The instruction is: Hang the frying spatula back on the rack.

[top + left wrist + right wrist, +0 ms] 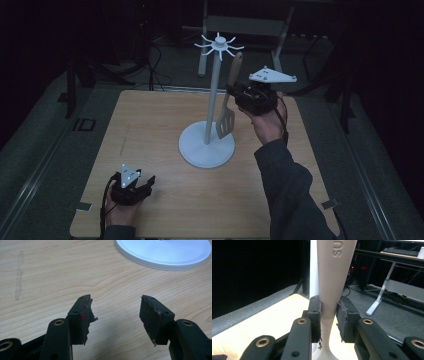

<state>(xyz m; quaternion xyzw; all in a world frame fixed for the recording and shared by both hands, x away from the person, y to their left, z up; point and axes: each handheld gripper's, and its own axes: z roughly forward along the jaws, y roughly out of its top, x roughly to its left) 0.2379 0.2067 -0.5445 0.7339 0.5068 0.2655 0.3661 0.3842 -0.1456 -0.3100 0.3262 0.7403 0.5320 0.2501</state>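
A white utensil stand (212, 90) with a round base (197, 150) and a crown of hooks (219, 45) rises mid-table. My right gripper (235, 92) is shut on the handle of a beige slotted spatula (227, 117), held upright just right of the pole, blade down above the base. In the right gripper view both pads (342, 322) press the spatula's handle (332, 277), with the stand's pole (313, 270) behind it. My left gripper (147, 186) rests low at the table's front left, open and holding nothing; its view shows the fingers (82, 317) spread over bare wood, the stand's base (165, 252) ahead.
The wooden table (150, 125) sits on dark grey floor. A faint scuff mark (18, 275) runs along the wood left of the left gripper. Desk legs (277, 40) and cables (155, 70) stand beyond the far edge.
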